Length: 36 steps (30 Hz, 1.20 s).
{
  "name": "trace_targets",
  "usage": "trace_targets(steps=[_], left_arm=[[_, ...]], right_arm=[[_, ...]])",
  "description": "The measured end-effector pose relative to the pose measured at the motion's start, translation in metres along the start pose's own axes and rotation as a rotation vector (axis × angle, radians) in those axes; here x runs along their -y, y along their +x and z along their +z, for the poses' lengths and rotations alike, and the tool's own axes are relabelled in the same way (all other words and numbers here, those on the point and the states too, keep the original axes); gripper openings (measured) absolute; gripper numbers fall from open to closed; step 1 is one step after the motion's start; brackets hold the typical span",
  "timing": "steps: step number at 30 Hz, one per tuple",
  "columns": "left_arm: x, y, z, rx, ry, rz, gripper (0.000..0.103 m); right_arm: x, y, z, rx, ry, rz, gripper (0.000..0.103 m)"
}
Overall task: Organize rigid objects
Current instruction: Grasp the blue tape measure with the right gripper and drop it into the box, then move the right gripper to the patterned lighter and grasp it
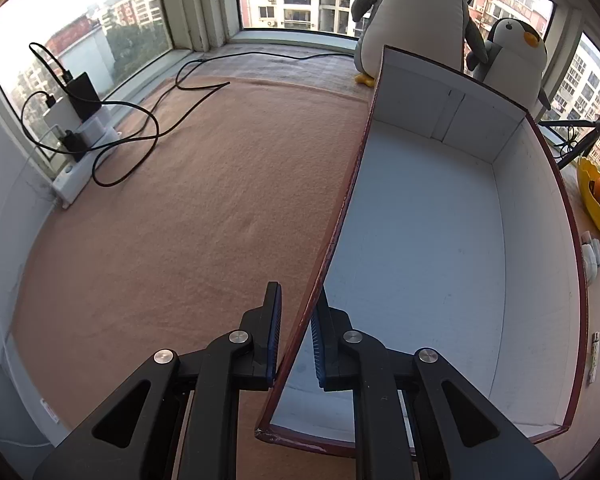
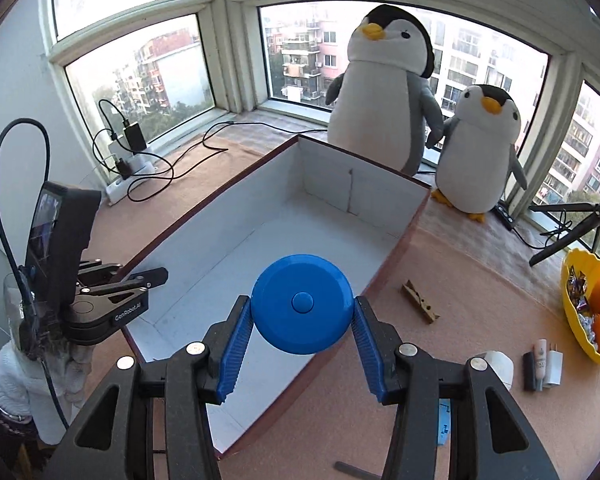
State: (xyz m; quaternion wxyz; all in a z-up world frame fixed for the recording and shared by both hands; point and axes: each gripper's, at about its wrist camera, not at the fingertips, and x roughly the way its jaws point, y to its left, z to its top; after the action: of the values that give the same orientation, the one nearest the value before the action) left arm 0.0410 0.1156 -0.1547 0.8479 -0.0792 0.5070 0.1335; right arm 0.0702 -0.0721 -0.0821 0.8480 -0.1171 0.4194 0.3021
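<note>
A large open box (image 2: 408, 216) with white inside and dark red outside lies on the tan carpet; it also shows in the left wrist view (image 1: 540, 240), with nothing inside. My right gripper (image 2: 302, 308) is shut on a round blue disc-shaped case (image 2: 302, 304) and holds it above the box's near right part. My left gripper (image 1: 298, 300) straddles the box's left wall (image 1: 332, 240), one pad on each side, closed on it; it shows in the right wrist view (image 2: 148, 276) at the left rim.
Two plush penguins (image 2: 380, 92) stand behind the box. A wooden clothespin (image 2: 420, 300), a white roll (image 2: 498, 364), a small tube and a charger (image 2: 554, 364) lie right of the box. A yellow bowl (image 2: 572, 320) holds oranges. Power strip and cables (image 1: 84, 136) lie far left.
</note>
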Motion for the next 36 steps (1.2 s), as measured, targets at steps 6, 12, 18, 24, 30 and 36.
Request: trace_targets(steps=[6,12,18,24,30,36], left_arm=[[0.000,0.000,0.000,-0.004,0.011,0.002,0.013],[0.002,0.001,0.001,-0.009,0.026,0.006,0.013],[0.005,0.002,0.002,-0.021,0.058,0.015,0.013],[0.005,0.006,0.000,-0.047,0.089,0.011,0.013],[0.004,0.006,0.000,-0.057,0.110,0.002,0.013],[0.007,0.006,0.000,-0.060,0.138,0.000,0.013]], right_arm=[[-0.011,0.010,-0.002,-0.020,-0.005,0.016,0.046],[-0.003,0.005,0.000,-0.002,0.028,0.017,0.068],[0.018,-0.008,-0.004,0.020,0.091,-0.024,0.069],[0.054,-0.021,-0.023,0.025,0.191,-0.108,0.069],[0.104,-0.035,-0.055,0.003,0.330,-0.214,0.069],[0.151,-0.052,-0.101,-0.042,0.471,-0.324,0.069]])
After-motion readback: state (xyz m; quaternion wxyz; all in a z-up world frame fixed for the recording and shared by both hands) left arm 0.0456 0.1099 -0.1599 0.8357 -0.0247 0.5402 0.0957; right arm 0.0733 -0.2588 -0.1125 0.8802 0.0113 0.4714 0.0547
